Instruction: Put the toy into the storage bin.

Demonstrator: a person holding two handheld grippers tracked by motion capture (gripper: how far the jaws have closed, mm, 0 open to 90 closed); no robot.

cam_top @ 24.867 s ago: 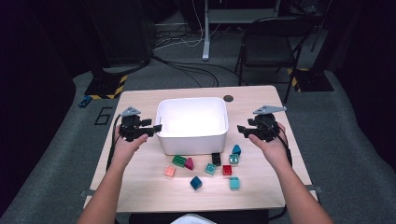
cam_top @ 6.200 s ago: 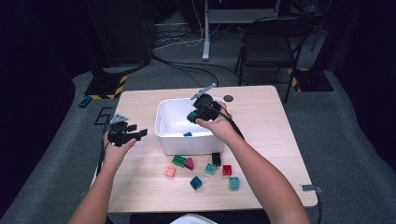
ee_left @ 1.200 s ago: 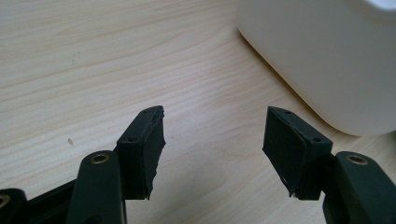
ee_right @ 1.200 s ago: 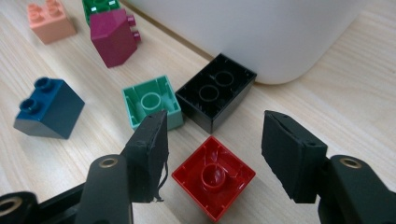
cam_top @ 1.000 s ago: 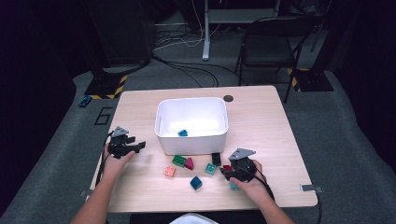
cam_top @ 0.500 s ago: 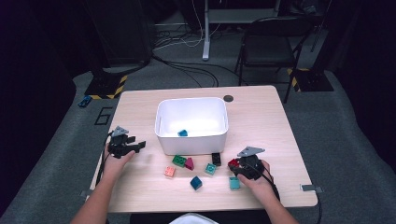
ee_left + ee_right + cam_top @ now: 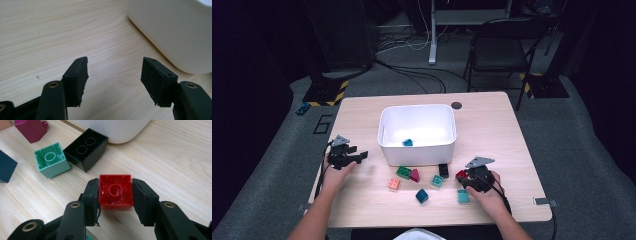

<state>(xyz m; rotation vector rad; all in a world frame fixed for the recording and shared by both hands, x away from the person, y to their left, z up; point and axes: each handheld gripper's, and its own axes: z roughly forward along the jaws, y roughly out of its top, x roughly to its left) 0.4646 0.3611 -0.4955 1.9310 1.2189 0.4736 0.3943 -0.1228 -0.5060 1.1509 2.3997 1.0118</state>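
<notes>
The red block (image 7: 115,192) sits squarely between the right gripper's (image 7: 115,195) 2 jaws, whose pads press on its 2 opposite side walls; the jaws have just been closing and now clamp it. It lies hollow side up on the table (image 7: 492,125), with no long axis to speak of, since its top looks square. Seen from above, the right gripper (image 7: 472,179) holds it at the near right of the table, and the white bin (image 7: 418,150) lies ahead of the jaws and off to their left, so the coming move is judged to be a lift and a carry that way. The right hand (image 7: 486,192) is far nearer this block than the left.

The left gripper (image 7: 113,75) has its jaws spread with nothing between them, bare wood under them and the bin wall just ahead on their right.

Counted from above: 1 bin, 1 teal block (image 7: 407,142) inside it, and 8 blocks on the table, the red one included. Just beyond the right jaws lie 1 black block (image 7: 86,148) and 1 mint block (image 7: 52,159).
</notes>
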